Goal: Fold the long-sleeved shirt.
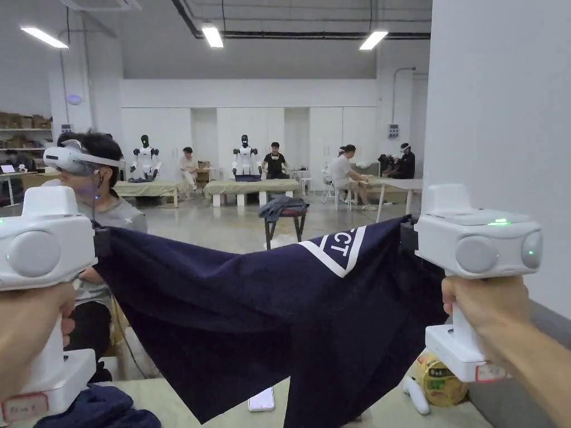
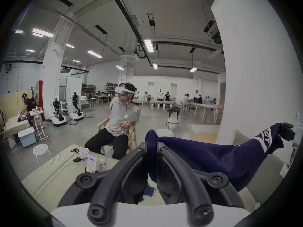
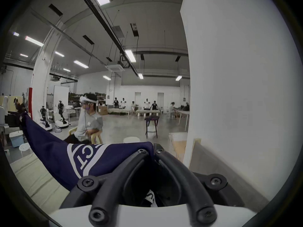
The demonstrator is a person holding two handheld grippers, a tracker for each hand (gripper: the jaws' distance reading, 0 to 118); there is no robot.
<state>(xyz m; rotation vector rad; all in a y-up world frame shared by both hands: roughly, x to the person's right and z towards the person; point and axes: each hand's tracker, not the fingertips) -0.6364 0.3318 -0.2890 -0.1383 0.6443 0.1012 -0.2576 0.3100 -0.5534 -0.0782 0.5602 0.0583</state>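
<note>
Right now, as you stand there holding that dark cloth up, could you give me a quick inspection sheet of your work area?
Surface: table with a pale cover, below the lifted cloth.
Job's things: navy shirt held up in the air, stretched between both tongs, its lower part hanging toward the table.
Clutter: a phone, a yellow packet, a second dark garment at the near left corner.
Grippers: left tongs shut on one end of the shirt; right tongs shut on the other end.
Cables: nothing seen on the table.
Surroundings: seated person wearing a headset at left, white pillar at right, stool and more tables behind.
</note>
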